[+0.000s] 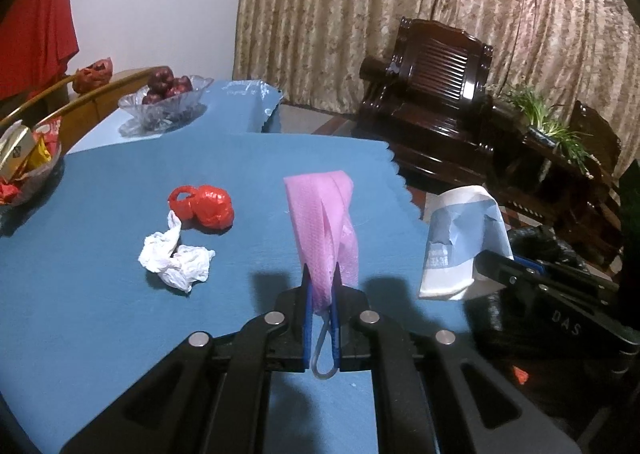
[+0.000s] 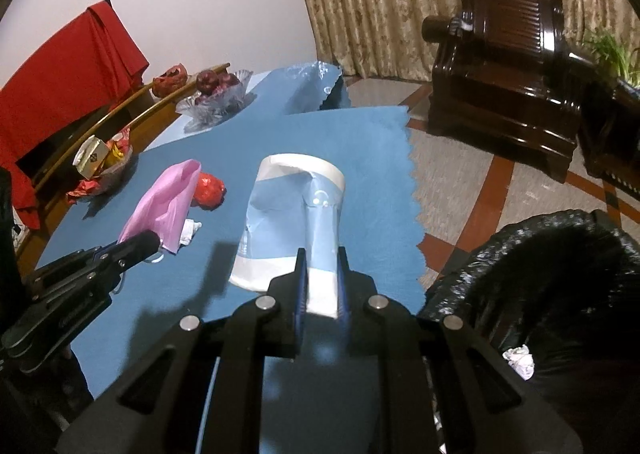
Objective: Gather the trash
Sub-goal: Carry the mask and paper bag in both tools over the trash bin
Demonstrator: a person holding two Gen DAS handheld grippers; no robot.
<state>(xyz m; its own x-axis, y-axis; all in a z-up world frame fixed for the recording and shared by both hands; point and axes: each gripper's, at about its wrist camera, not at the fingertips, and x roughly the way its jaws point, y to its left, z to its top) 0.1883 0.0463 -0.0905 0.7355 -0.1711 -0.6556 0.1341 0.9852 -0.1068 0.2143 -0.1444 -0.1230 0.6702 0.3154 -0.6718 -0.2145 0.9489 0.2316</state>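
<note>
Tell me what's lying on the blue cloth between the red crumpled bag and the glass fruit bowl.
Nothing: in the left wrist view, only bare blue cloth lies between the red bag and the fruit bowl.

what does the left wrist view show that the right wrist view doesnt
Only the left wrist view shows the whole crumpled white tissue lying beside the red bag; the right wrist view has just a corner of it.

Only the right wrist view shows the open black trash bag off the table's edge, with a white scrap inside.

Both show the left hand-held gripper shut on the pink bag, the right hand-held gripper shut on the blue-and-white paper cup, the red bag and the blue tablecloth.
</note>
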